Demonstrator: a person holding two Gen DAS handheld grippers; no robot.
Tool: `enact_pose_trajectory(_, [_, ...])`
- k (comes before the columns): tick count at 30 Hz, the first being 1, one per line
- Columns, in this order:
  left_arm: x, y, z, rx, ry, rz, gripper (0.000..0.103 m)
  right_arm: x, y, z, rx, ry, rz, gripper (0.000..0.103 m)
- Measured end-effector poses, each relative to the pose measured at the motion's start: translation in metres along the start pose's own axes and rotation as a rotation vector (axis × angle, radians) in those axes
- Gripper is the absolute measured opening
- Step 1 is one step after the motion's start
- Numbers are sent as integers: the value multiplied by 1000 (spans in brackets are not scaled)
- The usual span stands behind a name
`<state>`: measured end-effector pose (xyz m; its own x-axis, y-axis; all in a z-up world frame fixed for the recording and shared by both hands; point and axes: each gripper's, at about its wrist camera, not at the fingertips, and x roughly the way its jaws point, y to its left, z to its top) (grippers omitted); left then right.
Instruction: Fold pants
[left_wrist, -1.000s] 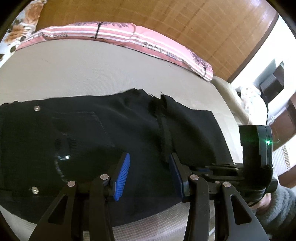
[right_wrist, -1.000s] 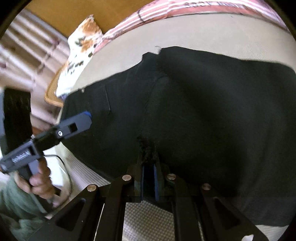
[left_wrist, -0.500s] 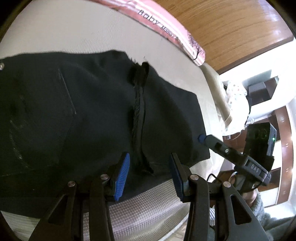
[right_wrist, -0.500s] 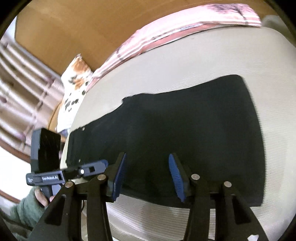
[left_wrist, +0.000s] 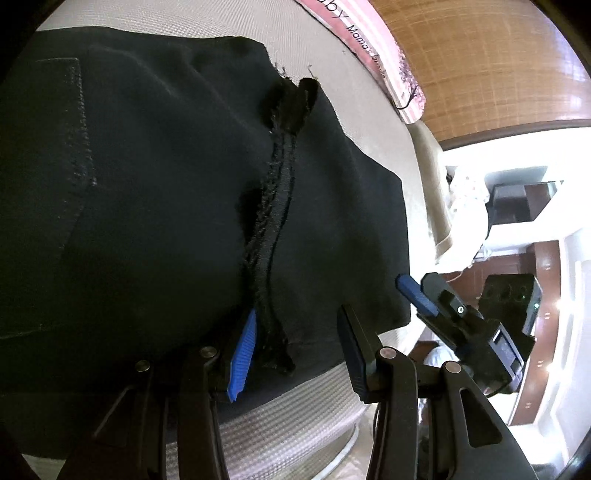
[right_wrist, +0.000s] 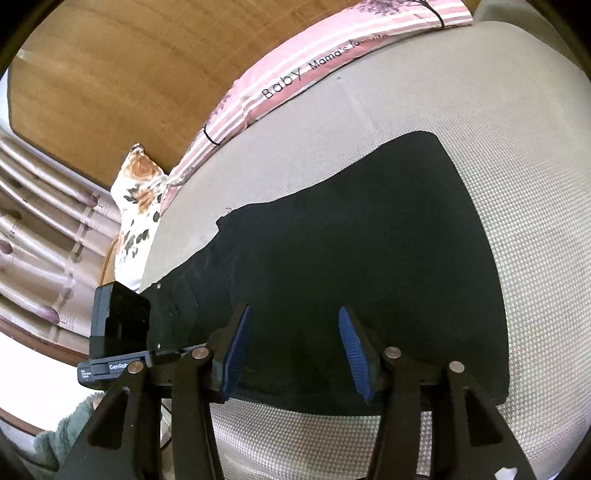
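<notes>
Black pants (right_wrist: 351, 258) lie flat across a beige mattress (right_wrist: 517, 147), folded lengthwise, waist end to the left. In the left wrist view the pants (left_wrist: 147, 203) fill the frame, with a frayed crotch seam (left_wrist: 273, 229) running up the middle. My left gripper (left_wrist: 295, 354) is open, low over the pants' near edge, its jaws either side of the seam's lower end. My right gripper (right_wrist: 295, 347) is open and empty above the near edge of the legs. It also shows in the left wrist view (left_wrist: 417, 295), right of the pants.
A pink striped blanket (right_wrist: 314, 74) lies along the mattress's far edge against a wooden headboard (right_wrist: 129, 74). A floral pillow (right_wrist: 136, 206) sits at the far left. The mattress's near edge (left_wrist: 295, 424) is just below my grippers. Room furniture (left_wrist: 517, 203) stands to the right.
My right gripper let go of the pants' seam, opened, and pulled back to the right. My left gripper moved closer and lower over the seam, staying open.
</notes>
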<state>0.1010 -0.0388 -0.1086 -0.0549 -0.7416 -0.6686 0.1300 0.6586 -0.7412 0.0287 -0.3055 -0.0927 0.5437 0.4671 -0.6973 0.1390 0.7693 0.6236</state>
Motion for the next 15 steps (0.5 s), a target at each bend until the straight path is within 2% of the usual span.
enact_pose_trajectory(1, [1, -1, -1, 5, -7, 3, 43, 0, -2, 0, 8, 2, 4, 47])
enact_pose_trajectory(4, [11, -2, -4, 7, 14, 36, 11, 3, -6, -1, 20, 8, -4, 47])
enact_pose_trajectory(6, [11, -7, -6, 23, -7, 59, 9, 2, -6, -1, 16, 8, -22, 47])
enact_pose_trajectory(11, [-17, -40, -17, 161, -70, 109, 8, -5, -1, 0, -24, -7, -83, 47])
enact_pose_trajectory(15, [-8, -26, -19, 158, -37, 197, 8, 5, -7, -4, -49, 20, -164, 50])
